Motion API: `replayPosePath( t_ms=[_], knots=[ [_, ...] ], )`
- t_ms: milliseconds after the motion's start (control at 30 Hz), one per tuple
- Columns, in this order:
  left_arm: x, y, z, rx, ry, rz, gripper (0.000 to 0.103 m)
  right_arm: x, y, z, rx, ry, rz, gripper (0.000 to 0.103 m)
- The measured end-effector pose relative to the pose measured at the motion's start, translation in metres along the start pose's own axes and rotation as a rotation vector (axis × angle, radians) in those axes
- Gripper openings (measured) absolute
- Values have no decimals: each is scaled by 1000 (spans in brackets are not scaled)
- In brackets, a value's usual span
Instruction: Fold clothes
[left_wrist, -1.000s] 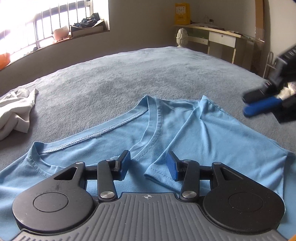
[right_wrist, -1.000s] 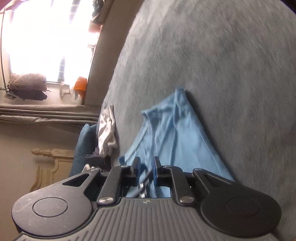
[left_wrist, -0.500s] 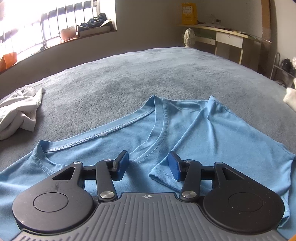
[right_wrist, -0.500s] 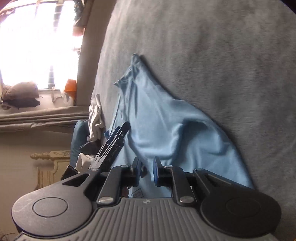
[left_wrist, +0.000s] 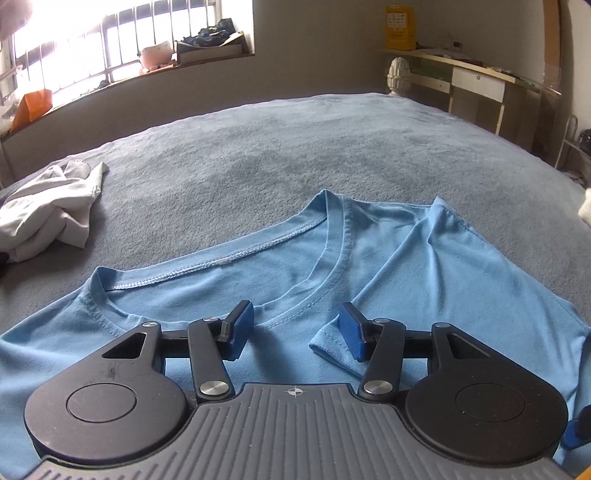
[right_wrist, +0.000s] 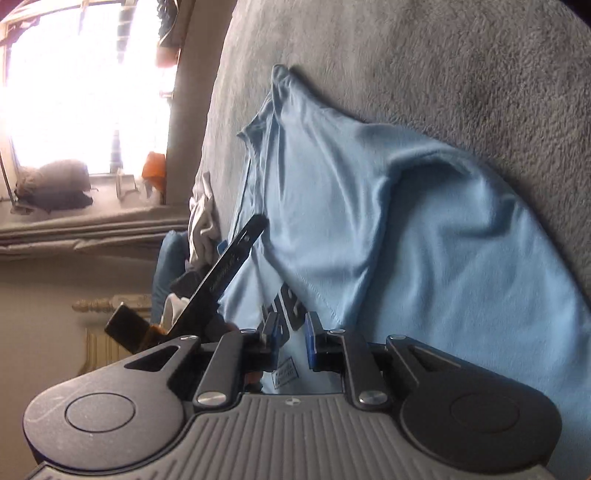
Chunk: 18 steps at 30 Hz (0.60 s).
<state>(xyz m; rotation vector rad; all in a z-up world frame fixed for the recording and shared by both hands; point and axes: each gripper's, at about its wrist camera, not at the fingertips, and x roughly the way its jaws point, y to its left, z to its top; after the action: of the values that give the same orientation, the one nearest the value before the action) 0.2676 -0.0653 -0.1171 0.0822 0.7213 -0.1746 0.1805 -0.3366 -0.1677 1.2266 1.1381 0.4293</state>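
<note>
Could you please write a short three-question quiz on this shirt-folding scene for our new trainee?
1. True or false: the left tongs are clamped on the collar of the blue T-shirt.
2. Which garment lies crumpled on the grey blanket to the left of the T-shirt? A) white garment B) red towel C) black jeans
3. Fill in: the sleeve nearest the left tongs is folded ____ the shirt's front.

Key
1. False: they stand open above it.
2. A
3. over
</note>
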Motion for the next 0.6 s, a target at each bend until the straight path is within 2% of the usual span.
replayPosePath(
  t_ms=[100,267,400,500,600],
  knots=[
    [-17,17,4,-24,6,11,51,29,-12,-12,61,51,-8,14],
    [-64,61,13,-10,61,44,52,59,4,-46,23,147,55,15],
    [-121,117,20,3,106,150,52,64,26,-59,-42,159,71,16],
    [-169,162,16,-31,83,246,60,65,48,-67,-110,165,72,16],
    [-206,204,-6,-94,57,317,72,75,77,-78,-201,181,32,17]
  ],
)
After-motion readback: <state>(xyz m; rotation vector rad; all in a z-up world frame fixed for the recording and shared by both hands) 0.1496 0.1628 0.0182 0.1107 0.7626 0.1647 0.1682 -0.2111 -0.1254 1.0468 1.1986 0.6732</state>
